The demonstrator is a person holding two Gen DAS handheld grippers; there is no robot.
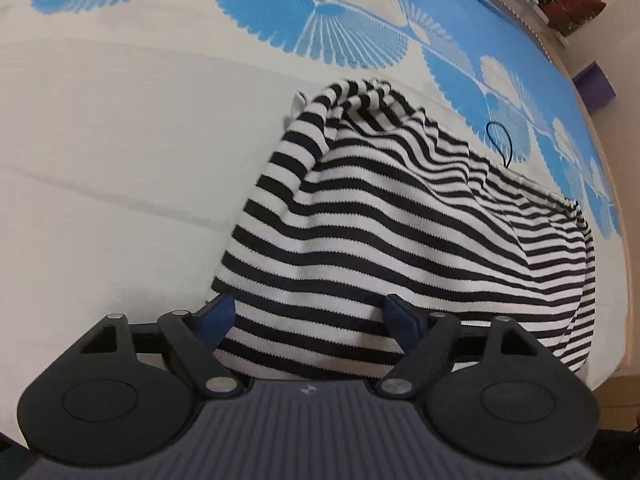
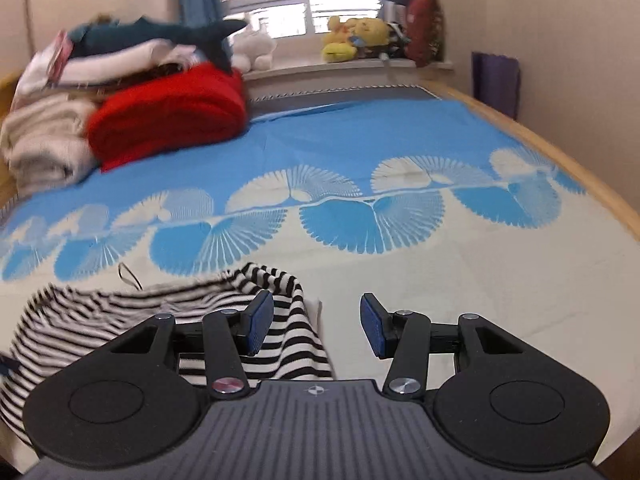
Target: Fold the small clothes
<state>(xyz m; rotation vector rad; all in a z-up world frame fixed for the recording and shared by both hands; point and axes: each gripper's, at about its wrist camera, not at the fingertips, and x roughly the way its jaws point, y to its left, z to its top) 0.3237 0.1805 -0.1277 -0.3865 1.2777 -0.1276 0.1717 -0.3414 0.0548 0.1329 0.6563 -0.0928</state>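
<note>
The left claw [image 1: 310, 316] is spread wide, its blue pads either side of the near edge of the black-and-white striped garment [image 1: 400, 216], gripping nothing. The right claw [image 2: 317, 326] is likewise released; its left pad [image 2: 260, 322] sits over the garment's bunched corner [image 2: 280, 312], its right pad over bare sheet. The garment lies rumpled on the bed's cream and blue fan-patterned sheet [image 2: 400, 160]. A black hair tie [image 1: 500, 140] lies just beyond it. Farther back rest a red folded blanket [image 2: 168, 112] and plush toys [image 2: 352, 38].
</note>
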